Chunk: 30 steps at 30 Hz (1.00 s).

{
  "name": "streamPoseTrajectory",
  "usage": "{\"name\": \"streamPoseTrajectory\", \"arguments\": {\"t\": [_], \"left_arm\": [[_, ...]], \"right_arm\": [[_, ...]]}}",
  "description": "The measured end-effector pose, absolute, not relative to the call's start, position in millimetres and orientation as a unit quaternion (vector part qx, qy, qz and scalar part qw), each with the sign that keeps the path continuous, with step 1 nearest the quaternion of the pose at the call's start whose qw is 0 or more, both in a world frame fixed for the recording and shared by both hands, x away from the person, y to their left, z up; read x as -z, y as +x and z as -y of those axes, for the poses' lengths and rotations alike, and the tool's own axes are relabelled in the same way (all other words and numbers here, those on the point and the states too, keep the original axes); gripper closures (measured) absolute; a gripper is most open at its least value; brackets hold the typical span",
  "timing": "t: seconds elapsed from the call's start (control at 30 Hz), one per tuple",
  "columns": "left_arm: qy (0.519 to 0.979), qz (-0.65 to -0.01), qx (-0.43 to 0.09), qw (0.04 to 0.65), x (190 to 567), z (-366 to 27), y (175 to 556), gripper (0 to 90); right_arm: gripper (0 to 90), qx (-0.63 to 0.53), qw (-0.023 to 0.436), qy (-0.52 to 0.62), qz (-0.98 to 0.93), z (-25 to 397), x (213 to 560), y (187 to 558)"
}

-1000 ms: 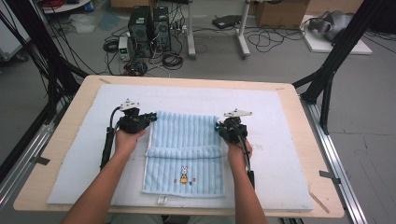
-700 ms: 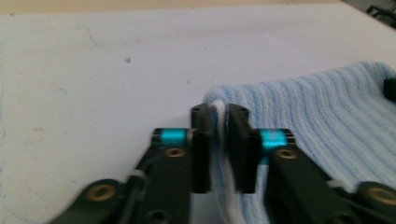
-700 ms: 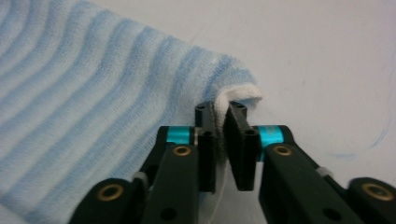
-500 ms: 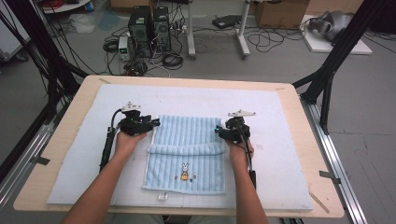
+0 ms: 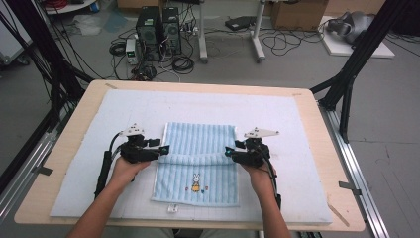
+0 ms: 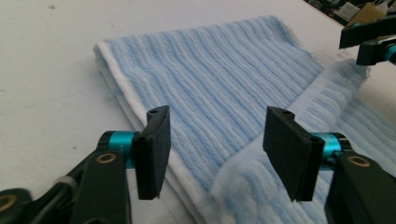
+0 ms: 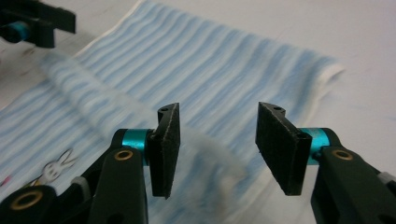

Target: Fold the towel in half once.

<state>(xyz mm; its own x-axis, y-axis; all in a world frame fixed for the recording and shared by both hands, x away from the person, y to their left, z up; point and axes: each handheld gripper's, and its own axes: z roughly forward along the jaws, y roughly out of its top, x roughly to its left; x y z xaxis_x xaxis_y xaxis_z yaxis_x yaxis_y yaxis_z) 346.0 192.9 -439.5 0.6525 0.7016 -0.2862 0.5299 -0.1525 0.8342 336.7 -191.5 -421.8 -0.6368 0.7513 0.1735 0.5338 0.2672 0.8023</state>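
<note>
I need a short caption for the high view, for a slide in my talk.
Two hand-held grippers, left and right, open at opposite edges of a half-folded blue striped towel on a white mat.

A lab or workshop: two computer towers (image 5: 159,26) stand on the bare grey floor (image 5: 396,124) amid tangled cables (image 5: 163,62), black frame struts (image 5: 356,64) flank the wooden tabletop (image 5: 307,106), and cardboard boxes (image 5: 294,12) sit behind.
</note>
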Motion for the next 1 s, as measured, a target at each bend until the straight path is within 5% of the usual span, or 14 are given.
{"name": "streamPoseTrajectory", "arguments": {"t": [0.1, 0.17, 0.33, 1.0], "left_arm": [[0.769, -0.408, -0.074, 0.487, 447, -190, 343, 46.8], [0.782, -0.401, -0.075, 0.471, 448, -187, 341, 50.9], [0.795, -0.38, -0.09, 0.464, 444, -184, 334, 84.2], [0.772, -0.361, -0.095, 0.515, 432, -198, 273, 86.2]], "right_arm": [[56.7, -0.427, 0.117, 0.4, -0.802, 188, 429, 333], [68.8, -0.424, 0.109, 0.406, -0.802, 190, 433, 332], [82.5, -0.419, 0.11, 0.398, -0.809, 193, 436, 326], [83.2, -0.448, 0.14, 0.375, -0.8, 197, 428, 263]]}}
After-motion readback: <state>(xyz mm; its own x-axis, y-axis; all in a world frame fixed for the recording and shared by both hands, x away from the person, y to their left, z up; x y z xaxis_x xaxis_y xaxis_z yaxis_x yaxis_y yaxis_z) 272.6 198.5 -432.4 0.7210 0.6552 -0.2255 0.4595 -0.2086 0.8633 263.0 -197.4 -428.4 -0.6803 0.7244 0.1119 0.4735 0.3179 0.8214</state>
